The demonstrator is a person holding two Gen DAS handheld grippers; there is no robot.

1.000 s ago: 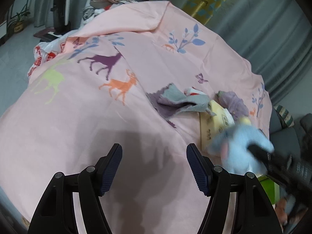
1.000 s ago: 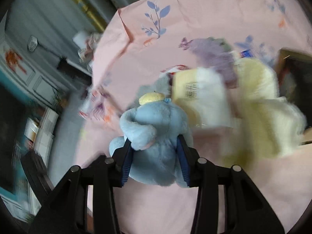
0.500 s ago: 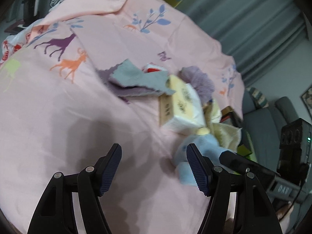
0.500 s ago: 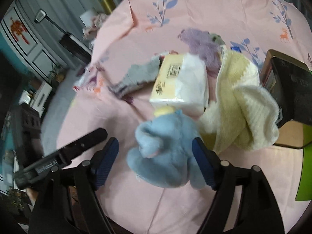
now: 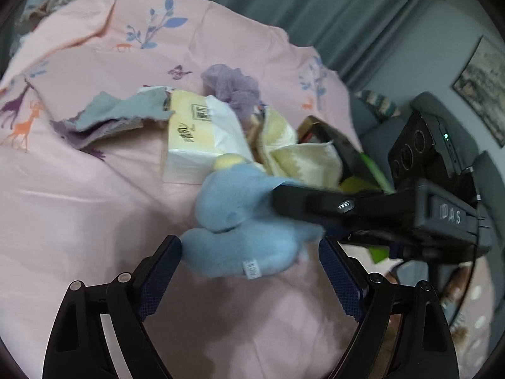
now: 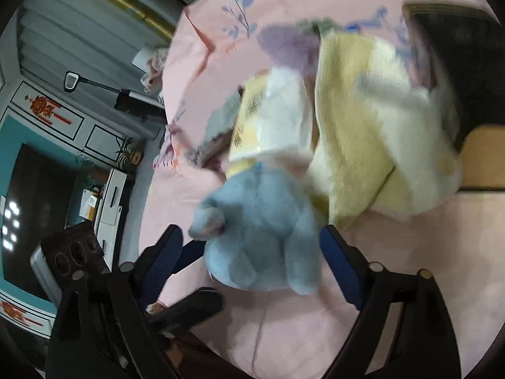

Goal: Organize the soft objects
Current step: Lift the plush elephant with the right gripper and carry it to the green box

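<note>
Grippers frame a soft blue plush toy [image 5: 243,221] lying on a pink cloth printed with deer and leaves [image 5: 79,195]: the left gripper [image 5: 249,271] stands wide, its dark blue ribbed pads on either side of the toy's lower body, neither visibly pressing in. Seen from its own camera, the right gripper [image 6: 251,262] is also spread wide, with the same blue toy [image 6: 262,230] between its pads and no clear contact; motion blur keeps the exact gap from being read. In the left view the right gripper's black finger crosses the toy's upper part from the right side. The toy lies directly ahead of both grippers, its length running roughly away from the left camera, yellow cap end [image 5: 228,161] farthest; the left gripper appears better placed around its base, so a close there would likely take it across the narrow axis. Just beyond the toy sits a cream and white soft tissue pack [image 5: 195,135], touching or nearly so. Beside that are a folded pale yellow fleece towel [image 5: 296,154], a grey-blue rag over a purple one [image 5: 116,117], a fluffy lilac pouf [image 5: 233,88] and a dark box [image 5: 344,145] at the cloth's right edge
</note>
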